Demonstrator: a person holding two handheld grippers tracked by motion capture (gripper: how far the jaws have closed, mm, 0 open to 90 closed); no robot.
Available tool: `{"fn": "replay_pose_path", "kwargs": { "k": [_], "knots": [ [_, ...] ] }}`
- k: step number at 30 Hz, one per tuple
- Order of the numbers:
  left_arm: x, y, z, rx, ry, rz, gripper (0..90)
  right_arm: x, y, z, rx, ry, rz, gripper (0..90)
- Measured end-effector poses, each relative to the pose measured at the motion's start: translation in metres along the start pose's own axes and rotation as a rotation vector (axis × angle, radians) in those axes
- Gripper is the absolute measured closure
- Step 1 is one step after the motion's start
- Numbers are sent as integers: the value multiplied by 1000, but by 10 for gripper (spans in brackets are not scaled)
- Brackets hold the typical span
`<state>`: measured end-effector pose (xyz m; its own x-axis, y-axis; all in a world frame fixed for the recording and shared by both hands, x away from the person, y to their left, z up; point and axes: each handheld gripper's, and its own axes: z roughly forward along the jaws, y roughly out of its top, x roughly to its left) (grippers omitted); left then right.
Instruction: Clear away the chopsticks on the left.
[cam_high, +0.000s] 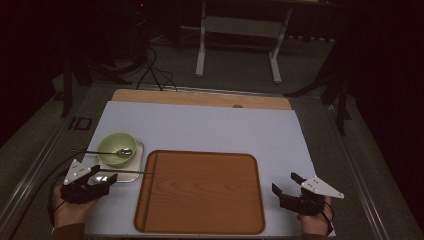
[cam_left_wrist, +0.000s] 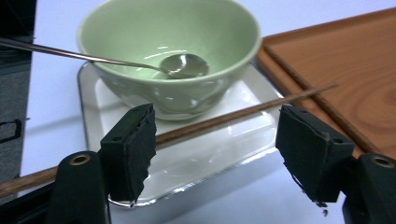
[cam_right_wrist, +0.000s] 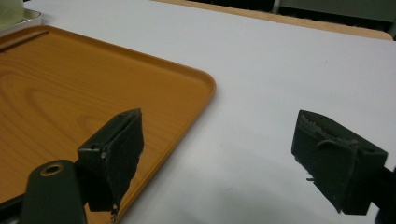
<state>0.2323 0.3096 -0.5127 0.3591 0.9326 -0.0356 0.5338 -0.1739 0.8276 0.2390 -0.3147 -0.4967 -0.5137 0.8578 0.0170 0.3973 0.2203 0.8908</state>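
A pale green bowl (cam_high: 117, 144) (cam_left_wrist: 140, 28) stands on a small white dish (cam_high: 128, 178) (cam_left_wrist: 224, 149) at the left of the white mat. A metal spoon (cam_high: 125, 151) (cam_left_wrist: 184, 65) rests in the bowl, its handle sticking out to the left. A thin wooden chopstick (cam_high: 130, 172) (cam_left_wrist: 233, 116) lies across the dish, its tip over the edge of the wooden tray (cam_high: 200, 192) (cam_left_wrist: 355, 60) (cam_right_wrist: 70, 84). My left gripper (cam_high: 106, 174) (cam_left_wrist: 215, 154) is open at the dish's near edge, the chopstick running past its left jaw untouched. My right gripper (cam_high: 284, 182) (cam_right_wrist: 217, 144) is open and holds nothing, just right of the tray.
The white mat (cam_high: 210, 125) (cam_right_wrist: 280, 60) covers a wooden tabletop whose far edge (cam_high: 200, 97) shows. Beyond it stand a white table frame (cam_high: 237, 40) and cables (cam_high: 155, 70) on a dark floor. Cables trail from both grippers at the near edge.
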Motion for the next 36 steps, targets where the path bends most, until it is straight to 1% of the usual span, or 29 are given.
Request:
{"fn": "replay_pose_path", "kwargs": {
  "k": [2, 5, 9, 11, 17, 22, 25, 29, 32, 36],
  "knots": [
    [3, 0, 3, -3, 6, -5, 288, 0, 0, 0, 1, 0, 0, 167],
    [4, 1, 8, -2, 21, 12, 281, 0, 0, 1, 3, 0, -2, 167],
    [5, 0, 15, 14, 34, 28, 284, 0, 0, 1, 3, -1, -2, 167],
    [6, 0, 18, 27, 34, 33, 290, 0, 0, 0, 2, 0, 0, 167],
    [9, -1, 23, 54, 24, 25, 327, 0, 0, 0, 3, 0, -1, 167],
    [8, -2, 24, 73, 20, 36, 366, 0, 0, 0, 2, -1, -1, 167],
    [7, -3, 24, 85, 16, 47, 412, 0, 0, 0, 2, 0, -1, 167],
    [5, -3, 23, 105, 17, 76, 493, 0, 0, 0, 2, -1, 0, 167],
    [2, -3, 22, 109, 0, 105, 567, 0, 0, 0, 2, -2, 2, 167],
    [-6, -1, 23, 122, -27, 147, 624, 0, 0, 0, 2, -2, 1, 167]
  ]
}}
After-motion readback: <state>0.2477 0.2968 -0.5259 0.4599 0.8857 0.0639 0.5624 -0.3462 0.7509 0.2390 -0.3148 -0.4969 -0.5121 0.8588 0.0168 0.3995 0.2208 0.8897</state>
